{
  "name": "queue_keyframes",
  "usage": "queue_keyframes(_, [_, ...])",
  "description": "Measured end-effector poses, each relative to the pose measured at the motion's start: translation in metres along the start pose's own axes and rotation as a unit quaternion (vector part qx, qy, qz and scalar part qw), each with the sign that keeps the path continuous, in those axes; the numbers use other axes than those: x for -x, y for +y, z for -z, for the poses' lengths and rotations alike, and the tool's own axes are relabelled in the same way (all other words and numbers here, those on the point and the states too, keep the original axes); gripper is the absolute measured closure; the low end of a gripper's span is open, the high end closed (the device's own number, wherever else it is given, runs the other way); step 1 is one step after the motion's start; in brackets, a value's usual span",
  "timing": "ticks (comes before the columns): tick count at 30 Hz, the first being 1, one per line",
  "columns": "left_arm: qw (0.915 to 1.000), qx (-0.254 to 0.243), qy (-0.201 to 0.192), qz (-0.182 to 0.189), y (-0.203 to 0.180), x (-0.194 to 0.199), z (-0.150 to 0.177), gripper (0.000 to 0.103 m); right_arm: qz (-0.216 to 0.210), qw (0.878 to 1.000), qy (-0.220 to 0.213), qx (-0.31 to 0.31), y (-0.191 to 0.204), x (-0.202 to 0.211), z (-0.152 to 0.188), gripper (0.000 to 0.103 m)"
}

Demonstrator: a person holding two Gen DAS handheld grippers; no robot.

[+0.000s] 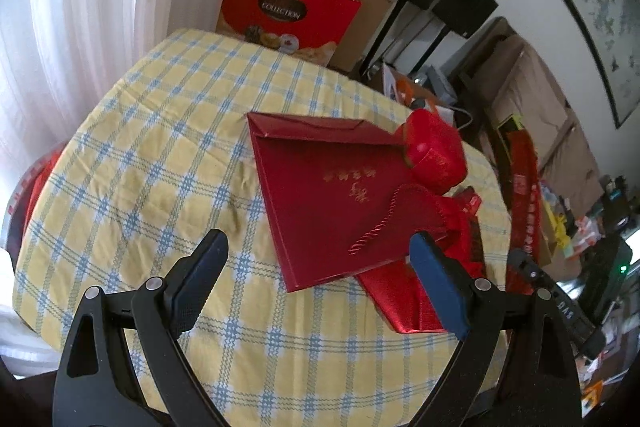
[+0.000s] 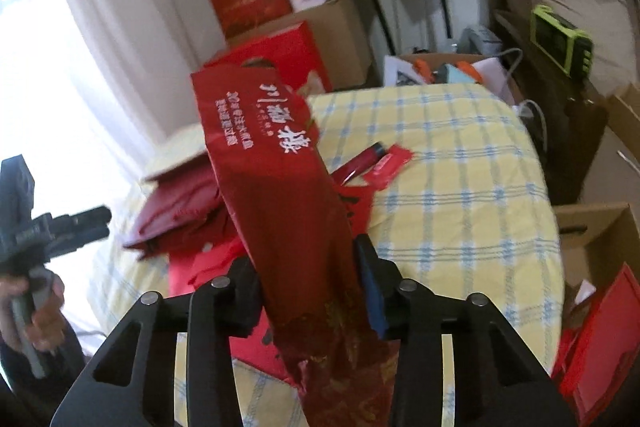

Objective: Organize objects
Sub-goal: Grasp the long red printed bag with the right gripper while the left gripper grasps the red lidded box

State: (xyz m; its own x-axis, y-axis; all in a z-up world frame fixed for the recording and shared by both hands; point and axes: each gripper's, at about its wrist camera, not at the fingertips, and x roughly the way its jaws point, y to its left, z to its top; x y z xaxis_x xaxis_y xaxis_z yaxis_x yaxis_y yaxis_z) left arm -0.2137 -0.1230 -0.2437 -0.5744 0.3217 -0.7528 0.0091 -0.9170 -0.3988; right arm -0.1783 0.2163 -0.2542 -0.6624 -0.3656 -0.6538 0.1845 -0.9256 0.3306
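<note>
Red box (image 2: pixel 276 195) sits clamped in the right tongs (image 2: pixel 308 291); left tongs (image 1: pixel 316 267) gape wide, empty

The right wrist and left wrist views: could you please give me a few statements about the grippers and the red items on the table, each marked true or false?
1. The right gripper has a long red box between its jaws. True.
2. The left gripper is clamped on the dark red envelope. False: its jaws stand wide apart, gripping nothing.
3. The table is covered by a yellow and blue checked cloth. True.
4. A round red tin rests at the far right corner of the dark red envelope. True.
5. The long red box carries no lettering. False: white characters are printed on it.
</note>
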Motion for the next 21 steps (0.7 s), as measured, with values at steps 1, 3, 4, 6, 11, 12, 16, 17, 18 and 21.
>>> queue_keyframes(1, [1.0000, -0.003, -0.003, 0.001, -0.002, 0.003, 0.000, 0.012, 0.001, 1.000, -0.009, -0.010, -0.003, 0.007, -0.001, 0.063])
queue_keyframes(3, [1.0000, -0.006, -0.007, 0.000, -0.006, 0.008, -0.001, 0.012, 0.000, 0.999, -0.027, -0.029, -0.009, 0.021, -0.004, 0.065])
queue_keyframes(4, [0.9999, -0.007, -0.008, 0.000, -0.007, 0.009, -0.002, 0.012, 0.000, 0.999, -0.033, -0.034, -0.011, 0.026, -0.005, 0.066])
queue_keyframes(6, [0.9999, -0.010, -0.009, 0.000, -0.011, 0.011, -0.002, 0.012, 0.002, 0.998, -0.048, -0.044, -0.015, 0.040, -0.006, 0.067])
queue_keyframes(11, [0.9999, -0.014, -0.006, 0.003, -0.025, 0.018, -0.003, 0.012, 0.003, 0.995, -0.068, -0.070, -0.028, 0.068, -0.006, 0.067])
queue_keyframes(12, [0.9999, -0.009, -0.005, 0.006, -0.029, 0.021, -0.005, 0.012, -0.003, 0.994, -0.070, -0.079, -0.032, 0.073, -0.005, 0.067])
queue_keyframes(16, [0.9995, -0.021, -0.014, 0.021, -0.056, 0.033, -0.013, 0.011, -0.015, 0.990, -0.081, -0.111, -0.046, 0.091, -0.001, 0.067])
queue_keyframes(17, [0.9993, -0.028, -0.015, 0.018, -0.064, 0.034, -0.015, 0.011, -0.011, 0.990, -0.083, -0.115, -0.049, 0.095, -0.001, 0.067])
queue_keyframes(18, [0.9990, -0.036, -0.023, 0.013, -0.074, 0.036, -0.018, 0.011, -0.012, 0.989, -0.083, -0.120, -0.051, 0.098, 0.000, 0.067])
queue_keyframes(21, [0.9966, -0.055, -0.061, 0.003, -0.100, 0.039, -0.031, 0.010, -0.041, 0.984, -0.084, -0.153, -0.063, 0.105, 0.007, 0.067])
